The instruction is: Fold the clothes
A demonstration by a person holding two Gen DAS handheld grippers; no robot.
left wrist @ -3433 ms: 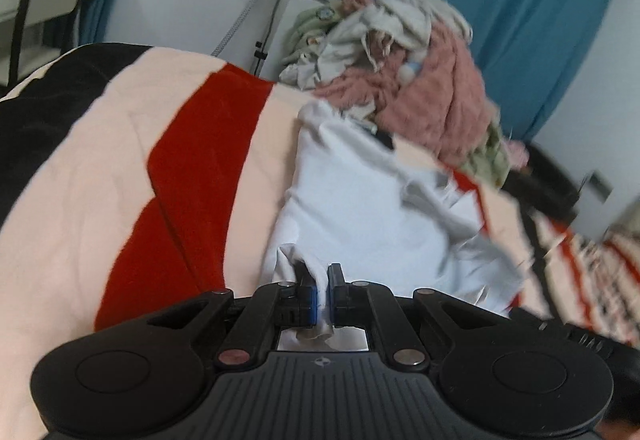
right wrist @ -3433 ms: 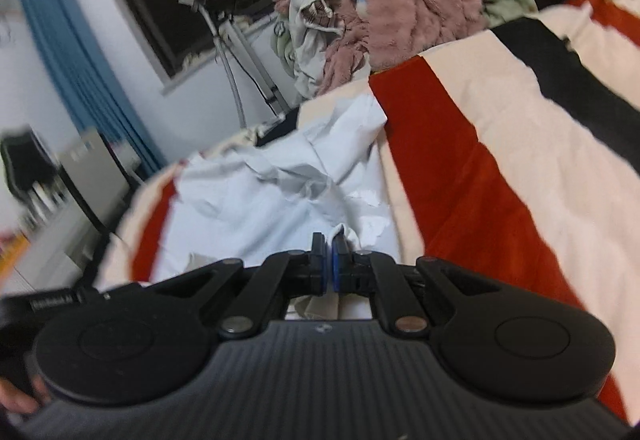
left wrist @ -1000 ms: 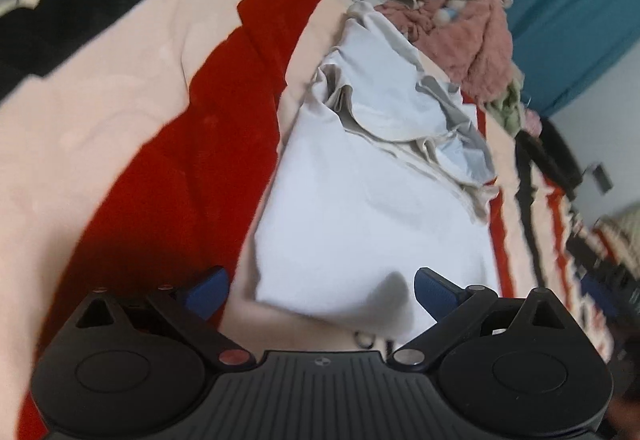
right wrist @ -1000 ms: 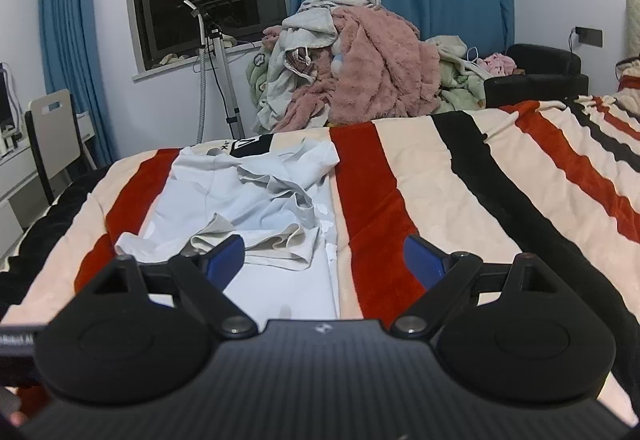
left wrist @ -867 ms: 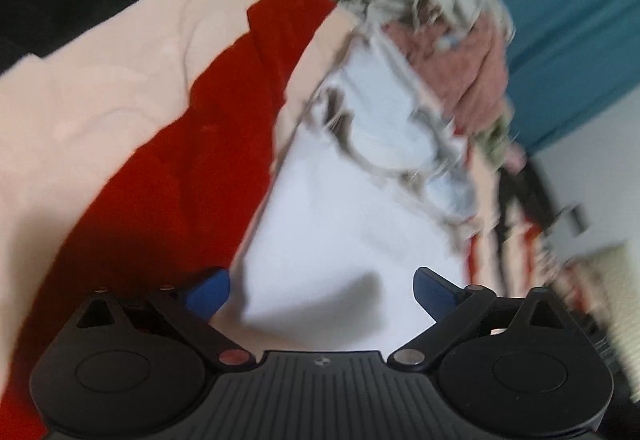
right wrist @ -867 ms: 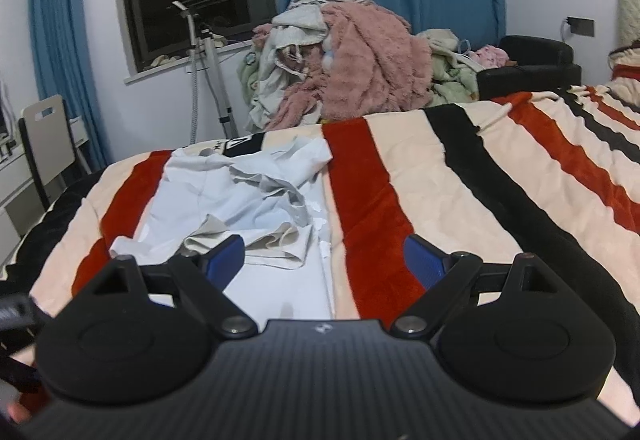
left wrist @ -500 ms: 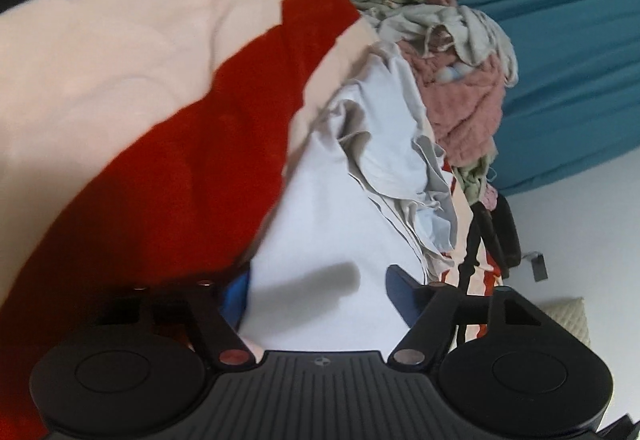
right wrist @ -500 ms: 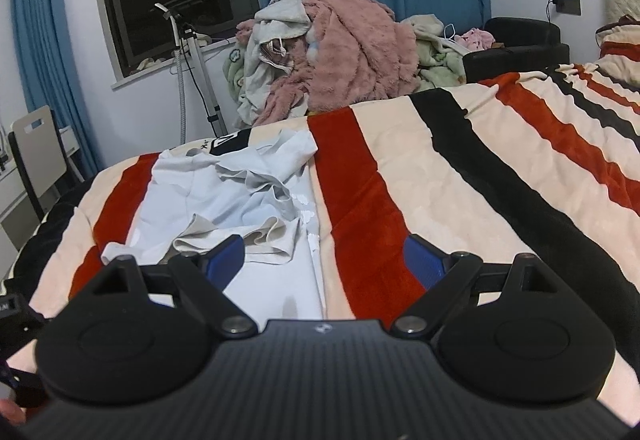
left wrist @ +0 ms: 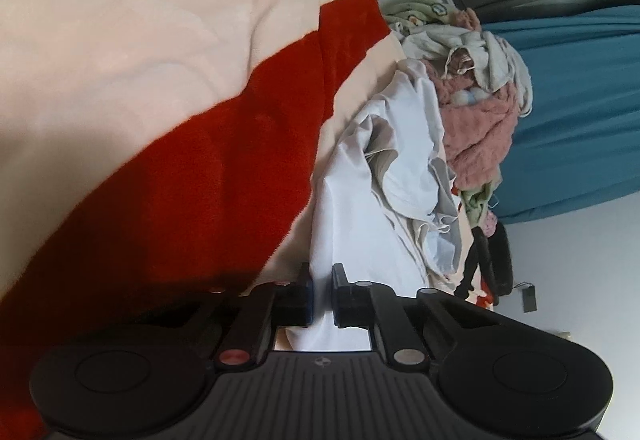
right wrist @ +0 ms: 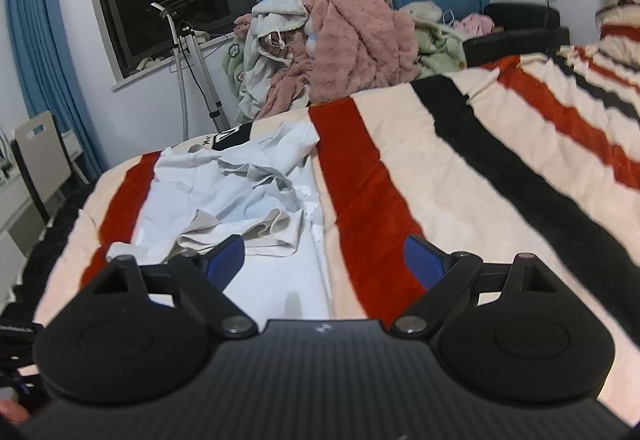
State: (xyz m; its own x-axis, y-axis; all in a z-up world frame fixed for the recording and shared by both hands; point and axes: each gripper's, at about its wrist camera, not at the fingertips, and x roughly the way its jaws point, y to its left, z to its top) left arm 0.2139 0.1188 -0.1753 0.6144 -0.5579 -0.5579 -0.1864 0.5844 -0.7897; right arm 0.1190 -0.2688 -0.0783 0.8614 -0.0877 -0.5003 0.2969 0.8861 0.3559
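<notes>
Bedroom, mid-fold: L tongs [left wrist: 321, 294] pinch near hem of white shirt [right wrist: 224, 196] on striped bed [right wrist: 460, 176]. Shirt's long axis runs toward 12 o'clock, far half bunched. R tongs [right wrist: 324, 260] spread, hovering w/ shirt at 11 o'clock. L nearer.
</notes>
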